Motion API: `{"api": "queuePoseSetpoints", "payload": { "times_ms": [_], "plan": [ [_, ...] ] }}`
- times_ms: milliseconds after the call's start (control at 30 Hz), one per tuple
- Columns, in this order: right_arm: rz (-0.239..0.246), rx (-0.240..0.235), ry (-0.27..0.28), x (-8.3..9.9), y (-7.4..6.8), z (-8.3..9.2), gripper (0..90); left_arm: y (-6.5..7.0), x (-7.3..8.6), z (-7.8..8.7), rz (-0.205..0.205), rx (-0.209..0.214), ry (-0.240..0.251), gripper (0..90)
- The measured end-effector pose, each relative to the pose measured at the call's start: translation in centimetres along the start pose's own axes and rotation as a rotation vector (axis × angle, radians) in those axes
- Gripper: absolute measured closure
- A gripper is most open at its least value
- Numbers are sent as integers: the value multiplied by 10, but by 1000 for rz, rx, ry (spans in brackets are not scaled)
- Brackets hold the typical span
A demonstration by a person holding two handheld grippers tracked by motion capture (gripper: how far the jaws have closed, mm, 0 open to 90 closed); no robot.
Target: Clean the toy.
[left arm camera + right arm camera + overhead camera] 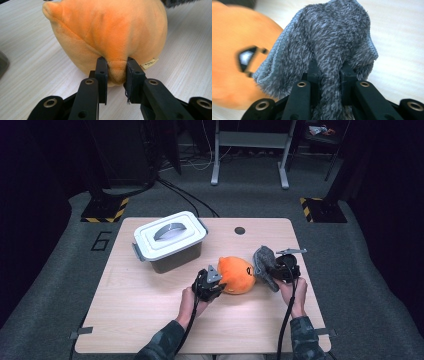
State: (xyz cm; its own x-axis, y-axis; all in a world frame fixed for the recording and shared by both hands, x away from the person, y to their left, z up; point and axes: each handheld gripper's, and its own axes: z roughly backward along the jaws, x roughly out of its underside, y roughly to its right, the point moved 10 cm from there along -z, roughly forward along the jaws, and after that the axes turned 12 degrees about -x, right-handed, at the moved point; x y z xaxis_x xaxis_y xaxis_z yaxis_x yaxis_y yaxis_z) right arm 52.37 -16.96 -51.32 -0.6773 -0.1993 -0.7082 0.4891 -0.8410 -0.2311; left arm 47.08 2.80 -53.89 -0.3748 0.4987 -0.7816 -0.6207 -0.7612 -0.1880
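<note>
Grey carpet floor (60, 285) under a light wooden table (150, 320), white metal frame (250, 145) behind, dim dark surroundings

The high view is dim and soft: the room around falls into near black, while the pale tabletop (150, 310) catches light from above. Both gripper views are bright and evenly lit. In the right gripper view the orange plush (232, 75) is smeared with motion blur; the grey cloth (332, 45) stays sharper.

High view overlooks the table (150, 320); both close gripper views share the orange plush (107, 32).
</note>
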Motion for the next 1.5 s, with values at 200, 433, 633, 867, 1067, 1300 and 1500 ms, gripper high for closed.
{"api": "queuePoseSetpoints", "payload": {
  "times_ms": [200, 433, 633, 867, 1067, 1300, 1500],
  "plan": [
    [60, -40, 39, -20, -28, 14, 750, 0, -2, 0, 13, 12, -6, 745],
    [150, -86, 38, -33, -67, 11, 749, -1, -7, -1, 33, 9, -8, 743],
    [219, -104, 7, -38, -97, -5, 747, -2, -12, -1, 39, 14, -11, 741],
    [266, -111, -28, -35, -115, -24, 746, -1, -14, -1, 47, 22, -16, 741],
    [280, -89, -41, -32, -112, -30, 748, -1, -14, -2, 62, 25, -27, 742],
    [290, -68, -42, -31, -108, -27, 747, -2, -14, -3, 63, 19, -24, 742],
    [270, -50, -38, -28, -101, -23, 747, -3, -14, -3, 68, 20, -24, 742]
  ]
}}
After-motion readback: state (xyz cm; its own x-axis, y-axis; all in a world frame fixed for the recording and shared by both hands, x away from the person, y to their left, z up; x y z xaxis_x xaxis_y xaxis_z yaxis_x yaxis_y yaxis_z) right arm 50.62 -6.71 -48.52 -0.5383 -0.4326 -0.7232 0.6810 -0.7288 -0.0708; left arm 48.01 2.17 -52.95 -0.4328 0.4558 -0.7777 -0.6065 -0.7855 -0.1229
